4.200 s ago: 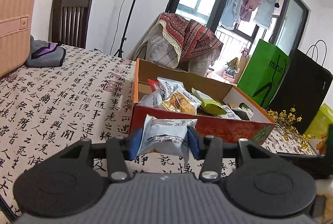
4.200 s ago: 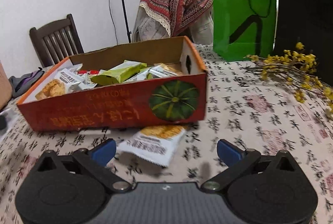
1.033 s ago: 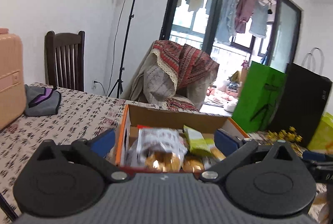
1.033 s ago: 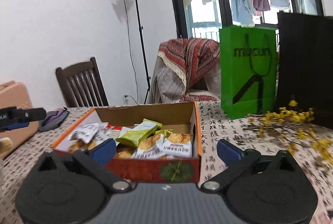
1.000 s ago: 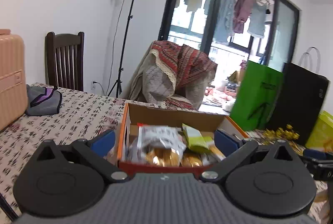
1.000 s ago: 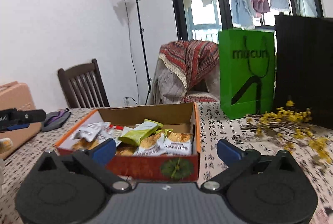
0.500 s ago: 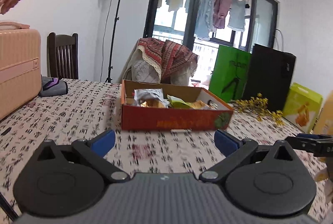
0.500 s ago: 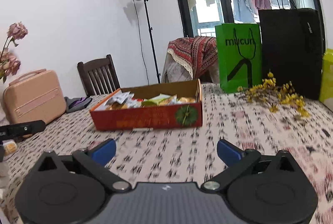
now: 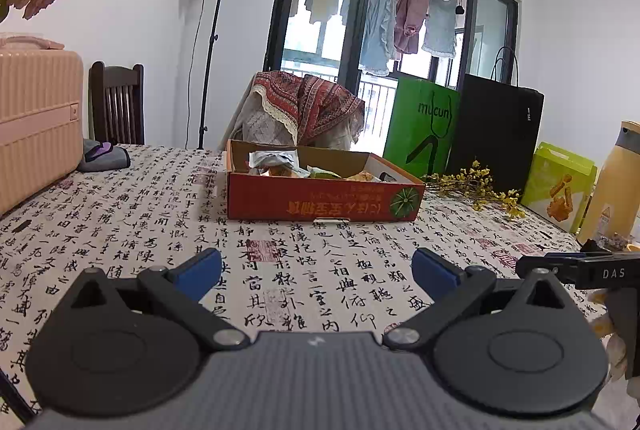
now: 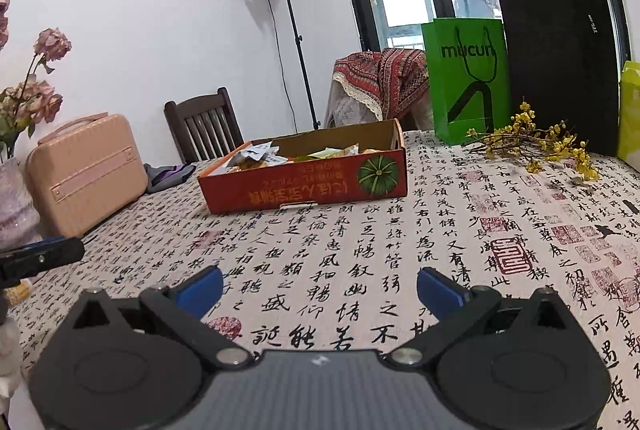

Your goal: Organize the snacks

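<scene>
Snack box [image 9: 320, 200] beside yellow flowers [image 9: 476, 186].

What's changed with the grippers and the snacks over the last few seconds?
The left gripper let go of the white snack packet it was holding; no loose packet lies before the orange box now, and the snack packets are all inside. Both it and the right gripper have pulled back, open and empty. The box and green bag stayed put.
</scene>
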The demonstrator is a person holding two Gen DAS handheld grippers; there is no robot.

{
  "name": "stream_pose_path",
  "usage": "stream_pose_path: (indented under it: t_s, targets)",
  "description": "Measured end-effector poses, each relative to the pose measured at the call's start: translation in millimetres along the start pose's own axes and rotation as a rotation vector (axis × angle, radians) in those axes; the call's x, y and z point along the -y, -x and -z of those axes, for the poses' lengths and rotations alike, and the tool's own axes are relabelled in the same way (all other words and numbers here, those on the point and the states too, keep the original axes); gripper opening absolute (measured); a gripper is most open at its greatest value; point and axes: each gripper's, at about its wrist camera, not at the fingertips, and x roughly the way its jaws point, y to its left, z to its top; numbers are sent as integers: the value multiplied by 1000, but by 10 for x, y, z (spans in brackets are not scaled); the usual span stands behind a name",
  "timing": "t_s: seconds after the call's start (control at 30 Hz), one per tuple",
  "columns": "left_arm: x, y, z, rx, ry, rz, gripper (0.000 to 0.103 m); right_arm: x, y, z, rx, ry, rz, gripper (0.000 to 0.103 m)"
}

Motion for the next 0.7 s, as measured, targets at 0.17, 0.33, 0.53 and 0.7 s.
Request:
stream_pose_path:
  t_s: [0.17, 0.33, 0.53, 0.7]
  targets:
    - [12, 1, 18, -4, -3, 4, 103, 12, -6, 16, -4, -6, 6, 103]
    - [21, 3, 24, -4, -4, 3, 103, 14, -2, 16, -4, -7, 6, 103]
    - [30, 8, 22, -2, -9, 5, 103, 9, -5, 9, -1, -3, 3, 103]
    - [42, 8, 17, -1, -10, 6, 103, -2, 5, 11, 4, 1, 5, 103]
